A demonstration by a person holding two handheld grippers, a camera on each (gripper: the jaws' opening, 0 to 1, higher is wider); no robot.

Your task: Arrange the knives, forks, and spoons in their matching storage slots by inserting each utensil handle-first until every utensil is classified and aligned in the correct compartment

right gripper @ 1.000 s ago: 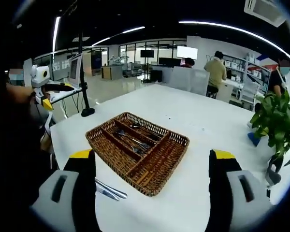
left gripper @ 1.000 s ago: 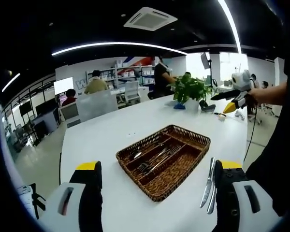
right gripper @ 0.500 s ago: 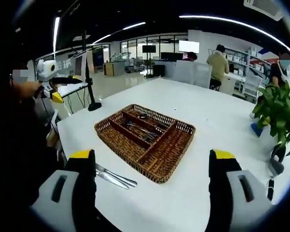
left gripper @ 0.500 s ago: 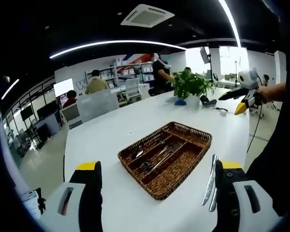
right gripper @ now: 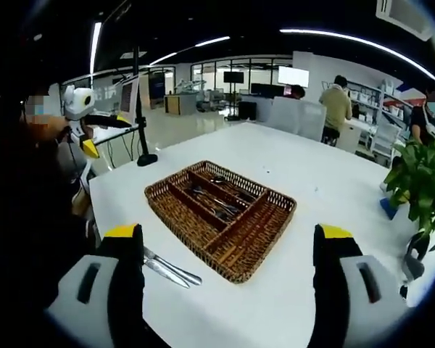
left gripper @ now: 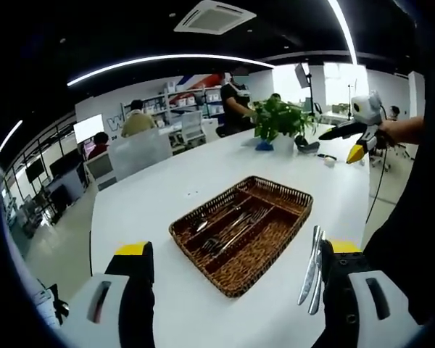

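Right gripper view: wicker tray (right gripper: 255, 248) mid-frame on the white counter (right gripper: 326, 181), two knives (right gripper: 170, 267) lower left, plant (right gripper: 420, 181) far right; both grippers' jaws spread, empty.

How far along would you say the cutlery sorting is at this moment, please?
Partly done: spoons and forks already lie in two slots of the wicker tray, while its nearest slot looks bare. Nothing is in hand; the left gripper and right gripper both hang open above the table. Left: two knives lying on the table beside the tray.
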